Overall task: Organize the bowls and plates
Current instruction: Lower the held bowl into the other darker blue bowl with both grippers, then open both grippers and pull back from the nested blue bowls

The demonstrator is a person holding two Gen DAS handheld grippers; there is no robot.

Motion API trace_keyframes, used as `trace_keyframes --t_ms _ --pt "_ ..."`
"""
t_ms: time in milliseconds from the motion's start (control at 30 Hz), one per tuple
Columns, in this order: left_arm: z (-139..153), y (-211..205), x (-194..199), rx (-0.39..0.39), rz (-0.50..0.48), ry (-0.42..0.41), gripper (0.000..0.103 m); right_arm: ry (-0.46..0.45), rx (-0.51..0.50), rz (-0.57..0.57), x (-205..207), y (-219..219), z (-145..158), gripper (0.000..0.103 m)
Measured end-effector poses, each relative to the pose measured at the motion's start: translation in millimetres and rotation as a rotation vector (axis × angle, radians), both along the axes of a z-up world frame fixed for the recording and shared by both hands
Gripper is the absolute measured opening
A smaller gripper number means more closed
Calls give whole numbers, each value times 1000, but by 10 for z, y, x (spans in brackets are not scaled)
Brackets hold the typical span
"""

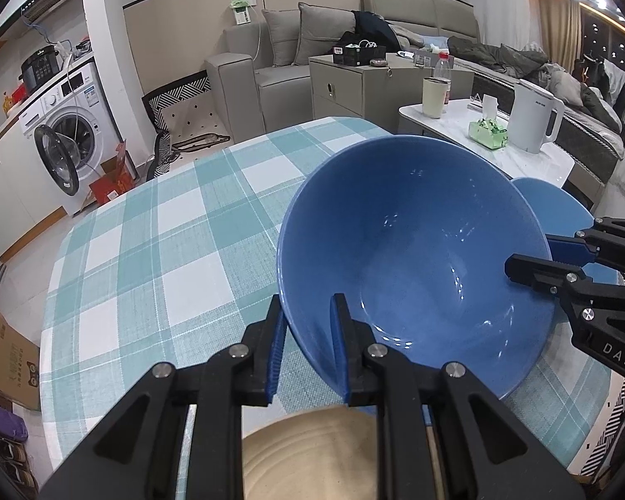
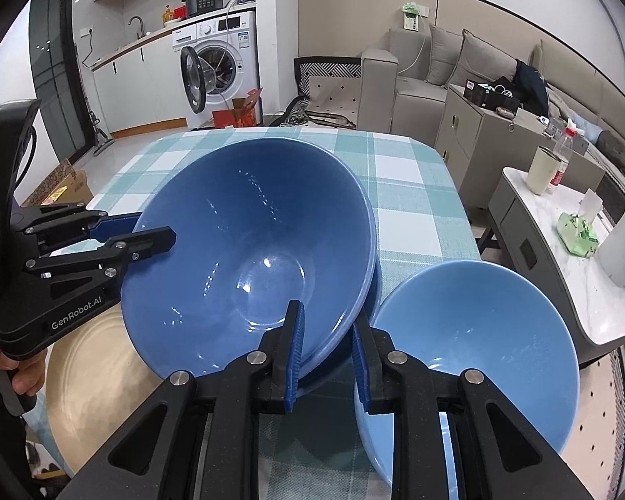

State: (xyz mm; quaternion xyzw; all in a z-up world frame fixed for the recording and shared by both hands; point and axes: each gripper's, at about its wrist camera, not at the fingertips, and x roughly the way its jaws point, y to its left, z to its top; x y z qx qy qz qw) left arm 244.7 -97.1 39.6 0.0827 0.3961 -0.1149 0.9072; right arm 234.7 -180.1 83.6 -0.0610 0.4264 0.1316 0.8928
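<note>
The large dark-blue ceramic bowl [image 1: 412, 258] is held tilted above the checked-cloth worktop [image 1: 154, 258]. Its opposite rims are straddled by the left gripper [image 1: 308, 346] and right gripper [image 2: 325, 354], both narrowly parted. A pale-blue bowl [image 2: 479, 333] sits just beside.

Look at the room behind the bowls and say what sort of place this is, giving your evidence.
Most likely a small flat with one open living space: a sofa with cushions, a washing machine under a kitchen counter, and a table in a checked cloth where the bowl is held.
</note>
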Motion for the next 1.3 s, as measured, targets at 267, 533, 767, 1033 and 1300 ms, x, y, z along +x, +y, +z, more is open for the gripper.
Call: trace_keyframes --t_ms 267,533,767,1033,1300 --pt "-20 -6 9 6 -4 8 18 -1 18 -7 18 -12 -6 23" --pt "-69 -2 -3 13 -19 21 23 -31 -84 19 19 81 -7 27" --pt "21 21 -57 4 -18 -6 48 -51 -76 29 -7 18 45 48" --pt "184 33 -123 -41 -23 -39 81 -101 24 -37 -162 -285 273 89" --pt "393 -109 -219 -99 -91 -95 100 -126 83 -89 -364 -609 449 101"
